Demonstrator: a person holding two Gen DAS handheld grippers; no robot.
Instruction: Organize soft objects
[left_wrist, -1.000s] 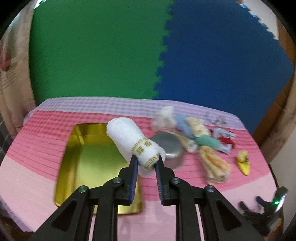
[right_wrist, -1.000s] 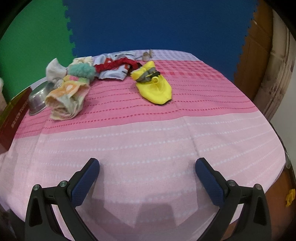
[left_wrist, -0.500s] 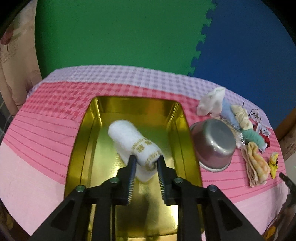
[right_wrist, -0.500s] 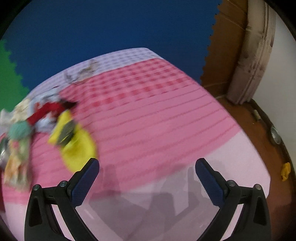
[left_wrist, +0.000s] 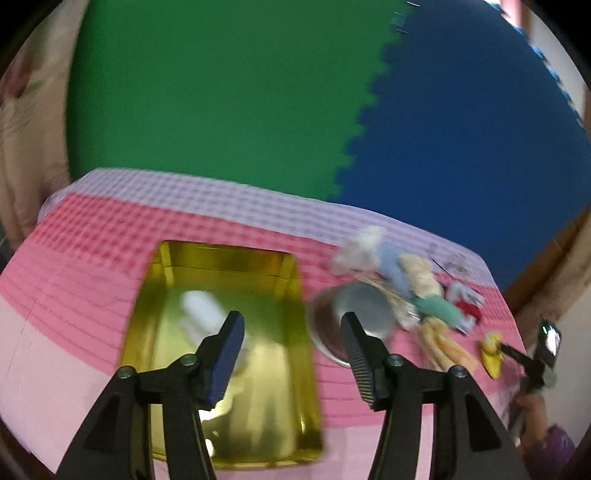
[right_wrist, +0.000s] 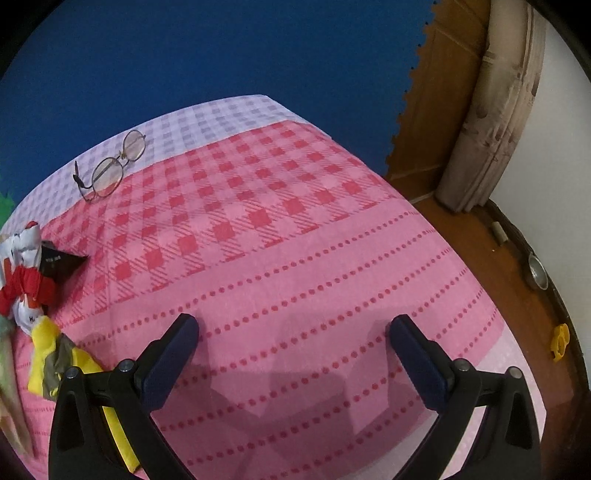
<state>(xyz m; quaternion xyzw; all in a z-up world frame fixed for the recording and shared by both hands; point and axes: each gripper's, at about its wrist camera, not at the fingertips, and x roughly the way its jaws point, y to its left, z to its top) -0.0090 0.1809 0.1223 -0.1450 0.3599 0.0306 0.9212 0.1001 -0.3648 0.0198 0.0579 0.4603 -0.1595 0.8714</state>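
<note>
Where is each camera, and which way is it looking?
Left wrist: on the left hand-held gripper, jaws opening, looking down at the white rolled towel in the gold tray; both its fingers show.
Right wrist: on the right hand-held gripper, open, facing the pink tablecloth and glasses; both its fingers show.
Shared: the tablecloth, the yellow cloth and the blue mat.

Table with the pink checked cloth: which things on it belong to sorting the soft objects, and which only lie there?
Belong to the job:
- white rolled towel, lying in the tray
- shiny gold metal tray
- pile of small coloured cloths
- yellow soft item

Just lying about:
- round steel bowl
- wire-rimmed glasses
</note>
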